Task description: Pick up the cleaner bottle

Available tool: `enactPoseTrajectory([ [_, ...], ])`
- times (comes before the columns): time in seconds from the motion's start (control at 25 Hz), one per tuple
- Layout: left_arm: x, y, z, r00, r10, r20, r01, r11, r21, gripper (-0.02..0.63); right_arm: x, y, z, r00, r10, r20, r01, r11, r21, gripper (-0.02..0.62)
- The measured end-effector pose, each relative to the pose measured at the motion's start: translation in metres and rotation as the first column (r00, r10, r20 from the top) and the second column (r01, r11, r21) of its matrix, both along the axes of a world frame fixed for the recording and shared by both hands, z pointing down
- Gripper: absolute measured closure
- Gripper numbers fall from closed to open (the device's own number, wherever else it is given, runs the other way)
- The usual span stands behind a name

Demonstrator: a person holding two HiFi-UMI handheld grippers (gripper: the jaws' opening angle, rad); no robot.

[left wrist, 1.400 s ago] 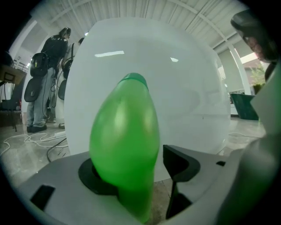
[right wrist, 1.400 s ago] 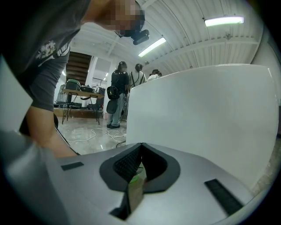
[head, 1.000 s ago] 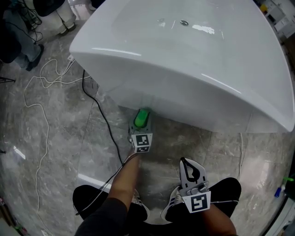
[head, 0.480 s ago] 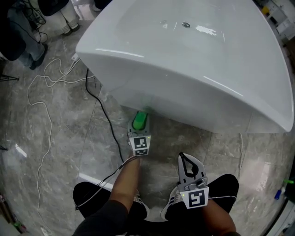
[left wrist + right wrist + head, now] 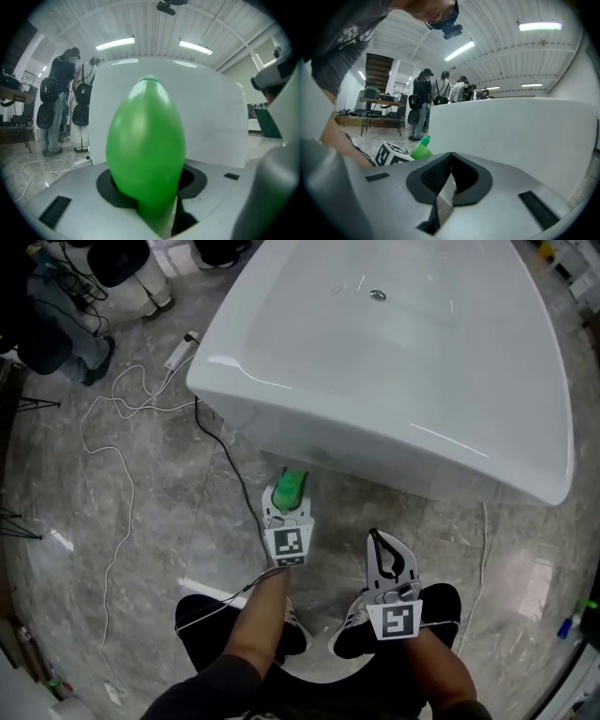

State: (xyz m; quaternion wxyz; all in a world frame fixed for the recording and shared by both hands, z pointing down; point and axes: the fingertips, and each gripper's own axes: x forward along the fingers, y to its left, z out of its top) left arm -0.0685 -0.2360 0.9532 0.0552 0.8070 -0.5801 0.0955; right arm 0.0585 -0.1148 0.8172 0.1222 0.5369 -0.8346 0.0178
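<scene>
The green cleaner bottle (image 5: 289, 487) hangs above the grey floor in front of the white bathtub, with my left gripper (image 5: 287, 506) shut on it. In the left gripper view the bottle (image 5: 145, 150) fills the middle, standing up between the two grey jaws, whose dark pads hug its lower part. My right gripper (image 5: 376, 540) is beside it to the right, a little nearer me, shut with nothing in it. In the right gripper view its jaw tips (image 5: 450, 157) meet, and the bottle (image 5: 421, 149) and the left gripper's marker cube (image 5: 391, 153) show at the left.
A large white bathtub (image 5: 394, 362) stands right ahead, its wall close to both grippers. Black and white cables (image 5: 103, 465) and a power strip (image 5: 178, 351) lie on the floor to the left. Several people (image 5: 424, 103) stand at the back. My feet (image 5: 361, 634) are below the grippers.
Both grippers have risen, the left one more, carrying the green bottle up from the floor. The tub and floor now look farther below.
</scene>
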Motion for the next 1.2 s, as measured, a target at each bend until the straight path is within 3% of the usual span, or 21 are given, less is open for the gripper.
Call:
enactPoseTrajectory([
  [0.32,0.001,0.034,-0.208,0.999,0.034,-0.018,-0.033,0.999,0.032,0.426,0.013,0.000,-0.146,0.997,0.070,0.036,-0.069,0.998,-0.009,0.580],
  [0.6,0.004,0.072,-0.391,0.996,0.068,-0.056,-0.068,0.998,-0.008,0.426,0.010,0.018,-0.296,0.991,0.116,0.064,-0.114,0.993,-0.021,0.580],
  [0.72,0.008,0.083,-0.445,0.996,0.076,-0.041,-0.077,0.997,-0.018,0.426,0.014,0.022,-0.352,0.991,0.120,0.063,-0.119,0.993,-0.010,0.580],
  [0.96,0.017,0.113,-0.555,0.996,0.046,-0.082,-0.052,0.996,-0.066,0.426,0.031,0.050,-0.457,0.986,0.150,0.077,-0.152,0.988,0.030,0.580],
  [1.2,0.049,0.135,-0.645,0.991,0.076,-0.113,-0.077,0.997,-0.010,0.426,0.065,0.073,-0.529,0.991,0.134,0.020,-0.135,0.984,0.115,0.580],
])
